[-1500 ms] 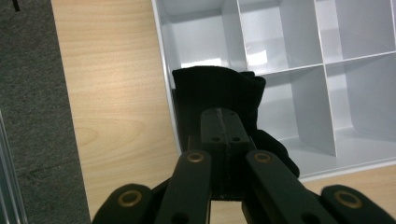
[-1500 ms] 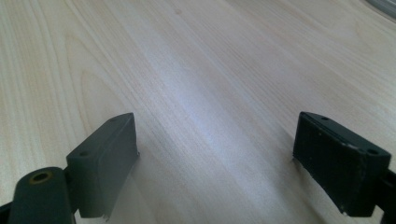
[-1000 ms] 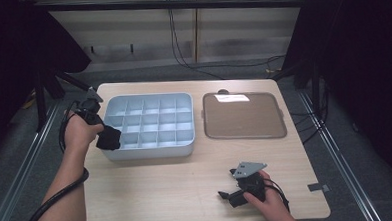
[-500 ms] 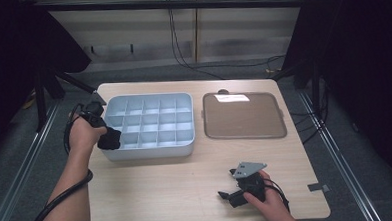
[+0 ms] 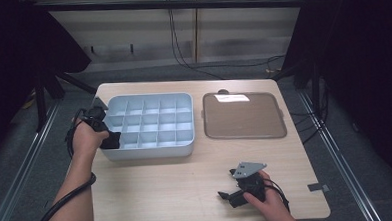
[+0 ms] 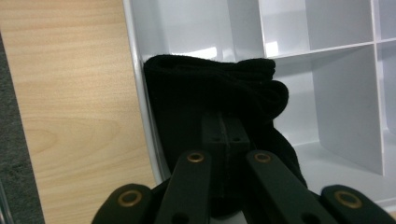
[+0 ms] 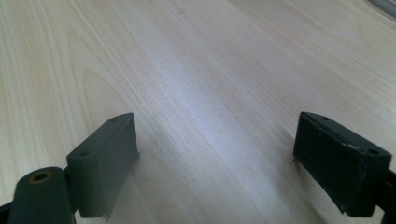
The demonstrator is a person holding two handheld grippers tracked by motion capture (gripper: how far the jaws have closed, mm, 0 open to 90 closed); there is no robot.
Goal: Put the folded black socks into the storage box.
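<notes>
A black rolled cloth point(image 6: 210, 88), like a sock, sits in the near-left corner compartment of a pale blue divided tray point(image 5: 151, 152). My left gripper point(image 6: 223, 126) is shut on it, its jaws pressed together into the fabric. From above, the left hand holds that gripper point(image 5: 110, 139) over the tray's left wall. My right gripper point(image 5: 226, 195) rests low over the bare wood near the table's front right. Its jaws point(image 7: 215, 158) stand wide open with nothing between them.
A brown flat tray point(image 5: 244, 116) lies to the right of the divided tray. White divider walls point(image 6: 345, 107) stand close around the cloth. The wooden table's left edge point(image 5: 93, 145) runs just beside the left hand. A cable trails from the left gripper.
The left gripper with the black cloth has edged slightly rightward into the tray's corner. The right gripper has stayed where it was.
</notes>
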